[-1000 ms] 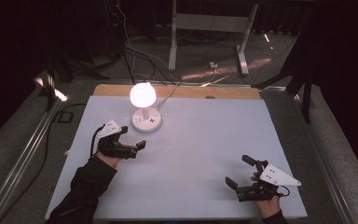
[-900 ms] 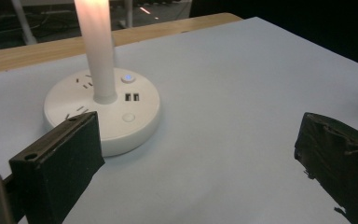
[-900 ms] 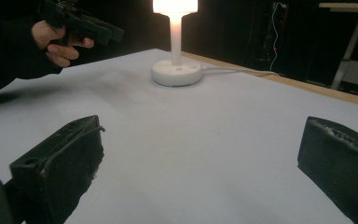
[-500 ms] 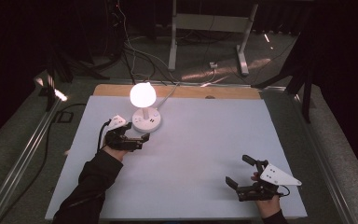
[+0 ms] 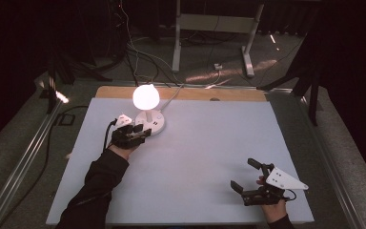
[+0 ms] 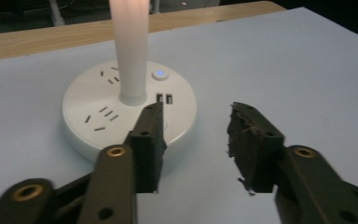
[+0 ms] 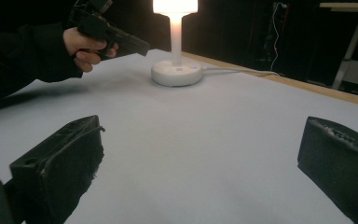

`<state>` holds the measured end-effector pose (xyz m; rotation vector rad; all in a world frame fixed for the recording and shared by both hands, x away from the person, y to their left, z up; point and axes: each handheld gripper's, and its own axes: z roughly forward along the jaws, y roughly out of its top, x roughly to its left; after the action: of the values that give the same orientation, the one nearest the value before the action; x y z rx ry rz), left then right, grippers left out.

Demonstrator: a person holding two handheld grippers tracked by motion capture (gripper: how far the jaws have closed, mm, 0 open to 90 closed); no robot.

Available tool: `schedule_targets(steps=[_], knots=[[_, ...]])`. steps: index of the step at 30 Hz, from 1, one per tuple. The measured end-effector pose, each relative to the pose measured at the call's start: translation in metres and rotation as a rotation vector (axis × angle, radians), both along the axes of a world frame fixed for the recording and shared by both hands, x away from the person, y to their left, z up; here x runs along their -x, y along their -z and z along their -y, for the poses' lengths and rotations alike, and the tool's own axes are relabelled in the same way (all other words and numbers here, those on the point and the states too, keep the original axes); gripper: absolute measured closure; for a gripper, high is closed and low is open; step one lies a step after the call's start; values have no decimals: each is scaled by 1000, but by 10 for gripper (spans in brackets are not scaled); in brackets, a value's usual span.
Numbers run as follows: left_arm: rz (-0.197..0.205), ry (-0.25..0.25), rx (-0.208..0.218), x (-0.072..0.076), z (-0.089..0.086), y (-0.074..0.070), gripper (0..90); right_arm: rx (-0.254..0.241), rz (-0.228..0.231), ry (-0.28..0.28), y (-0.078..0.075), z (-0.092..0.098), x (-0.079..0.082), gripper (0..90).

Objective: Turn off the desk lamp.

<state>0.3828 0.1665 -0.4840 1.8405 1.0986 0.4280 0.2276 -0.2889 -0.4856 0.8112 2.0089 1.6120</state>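
Observation:
A lit table lamp stands at the far left of the white table [image 5: 209, 138]: a glowing globe [image 5: 146, 96] on a white stem [image 6: 131, 46] above a round white base [image 5: 156, 123]. The base [image 6: 93, 105] carries socket slots, two USB ports and a blue-lit button [image 6: 158, 74]. My left gripper [image 5: 140, 130] hovers at the base's near left side and is open, with nothing between its jaws [image 6: 196, 119]. The left jaw overlaps the base's rim in the left gripper view. My right gripper [image 5: 242, 174] is open above the near right of the table, holding nothing [image 7: 205, 140]. It faces the lamp [image 7: 175, 70] and the left gripper [image 7: 140, 46].
The lamp's white cable [image 5: 171, 98] runs off the far edge over a wooden strip [image 5: 238, 94]. Beyond the table a metal stand [image 5: 248, 47] and loose cables lie on the dark floor. A metal rail [image 5: 24, 152] runs along the left side.
My left gripper has moved forward and to the right, up to the lamp's base. The right gripper has stayed in place, open.

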Motion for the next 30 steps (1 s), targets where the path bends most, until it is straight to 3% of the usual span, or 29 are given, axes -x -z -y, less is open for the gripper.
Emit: schedule_targets(steps=[13,15,19,21,30], knots=[[-31,-24,-4,-18,4,4,872,-1,-4,-3,0,0,0,0],[-20,-18,-38,-21,8,7,900,-1,-6,-5,1,0,-1,0],[-35,-11,-50,-24,10,10,900,-2,-8,-7,1,-1,-1,0],[-29,-8,-73,-26,14,14,900,-1,-8,-7,1,-1,-1,0],[-18,-35,-95,-32,15,22,900,-2,-8,-8,1,0,-1,0]])
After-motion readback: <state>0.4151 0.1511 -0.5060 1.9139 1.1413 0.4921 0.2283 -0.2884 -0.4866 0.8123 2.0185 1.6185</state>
